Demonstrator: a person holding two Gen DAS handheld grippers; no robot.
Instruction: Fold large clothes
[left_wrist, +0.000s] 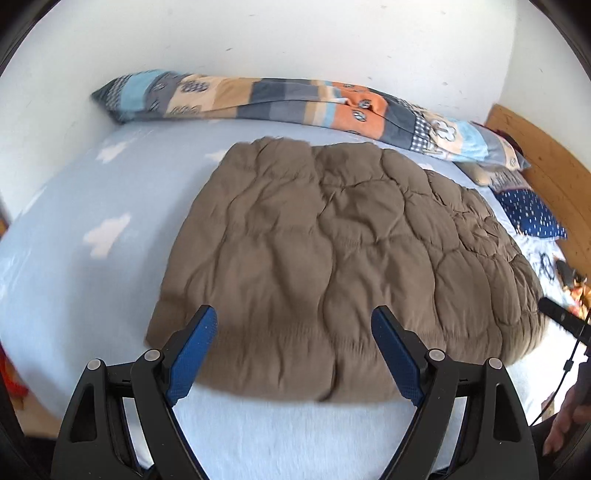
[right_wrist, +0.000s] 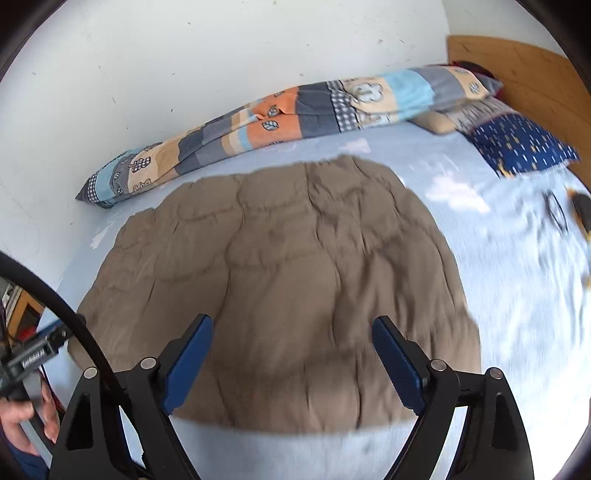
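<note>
A large brown quilted garment (left_wrist: 325, 251) lies folded flat on the light blue bed sheet (left_wrist: 92, 295). It also shows in the right wrist view (right_wrist: 280, 288). My left gripper (left_wrist: 295, 325) is open and empty, held above the garment's near edge. My right gripper (right_wrist: 291, 332) is open and empty too, above the garment's near edge. The blue finger pads (left_wrist: 194, 354) touch nothing.
A patchwork duvet (left_wrist: 266, 99) lies rolled along the white wall at the back; it shows in the right wrist view too (right_wrist: 280, 110). A dark blue pillow (right_wrist: 521, 147) sits by the wooden headboard (right_wrist: 517, 70). Small dark items (right_wrist: 580, 210) lie on the sheet at right.
</note>
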